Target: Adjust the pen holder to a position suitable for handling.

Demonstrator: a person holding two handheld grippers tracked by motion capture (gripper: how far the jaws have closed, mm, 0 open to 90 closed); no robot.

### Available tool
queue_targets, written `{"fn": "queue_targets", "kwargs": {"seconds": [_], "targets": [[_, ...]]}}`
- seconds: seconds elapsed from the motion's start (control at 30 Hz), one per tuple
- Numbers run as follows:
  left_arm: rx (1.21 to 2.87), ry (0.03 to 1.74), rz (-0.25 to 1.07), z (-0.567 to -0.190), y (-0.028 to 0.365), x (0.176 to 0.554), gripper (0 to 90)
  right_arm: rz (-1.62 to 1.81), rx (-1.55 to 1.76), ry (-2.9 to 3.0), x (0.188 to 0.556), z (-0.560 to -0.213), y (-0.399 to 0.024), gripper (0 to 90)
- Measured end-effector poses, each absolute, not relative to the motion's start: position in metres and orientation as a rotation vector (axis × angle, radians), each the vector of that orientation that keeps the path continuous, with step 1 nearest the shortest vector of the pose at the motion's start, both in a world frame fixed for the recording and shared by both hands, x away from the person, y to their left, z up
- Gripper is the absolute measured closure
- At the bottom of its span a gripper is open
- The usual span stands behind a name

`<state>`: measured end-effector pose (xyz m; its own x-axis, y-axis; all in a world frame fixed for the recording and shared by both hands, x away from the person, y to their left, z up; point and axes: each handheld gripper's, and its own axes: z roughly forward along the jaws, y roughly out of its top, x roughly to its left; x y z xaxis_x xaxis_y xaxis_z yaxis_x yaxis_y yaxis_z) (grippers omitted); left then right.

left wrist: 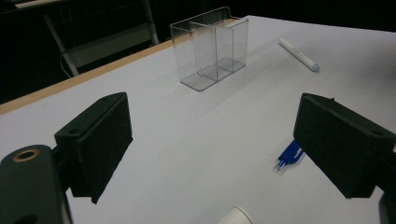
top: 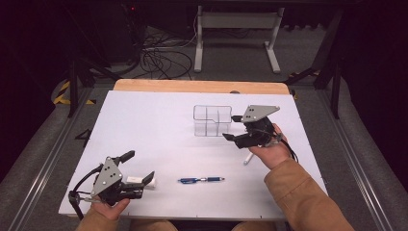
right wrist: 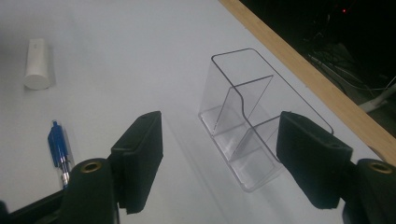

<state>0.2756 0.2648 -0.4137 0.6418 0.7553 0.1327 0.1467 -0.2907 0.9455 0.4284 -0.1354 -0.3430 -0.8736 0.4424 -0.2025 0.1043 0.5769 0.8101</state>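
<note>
While our right gripper point(top: 234, 129) keeps its jaws apart with nothing between them, the clear organizer point(right wrist: 247, 126) stands upright just ahead of them, near the table's point(top: 144, 125) far edge. Our left gripper point(top: 139, 175) also has wide, empty jaws, beside a white cylinder point(top: 146, 182). We see a blue pen point(top: 201, 180) lying between our hands, and a white marker point(left wrist: 299, 54) under the right hand.
</note>
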Motion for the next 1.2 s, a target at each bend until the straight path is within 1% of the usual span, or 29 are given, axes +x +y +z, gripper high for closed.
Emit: {"fn": "queue_targets", "kwargs": {"seconds": [0.43,0.9,1.2], "targets": [[1.790,0.730,0.723,-0.414,0.266,0.275,12.6,1.088,0.396,2.470,0.452,-0.347,-0.119,41.8],[1.784,0.734,0.719,-0.413,0.267,0.276,12.7,1.038,0.398,2.534,0.478,-0.356,-0.101,45.1],[1.778,0.741,0.716,-0.414,0.268,0.275,12.7,1.027,0.399,2.560,0.486,-0.361,-0.095,46.5]]}}
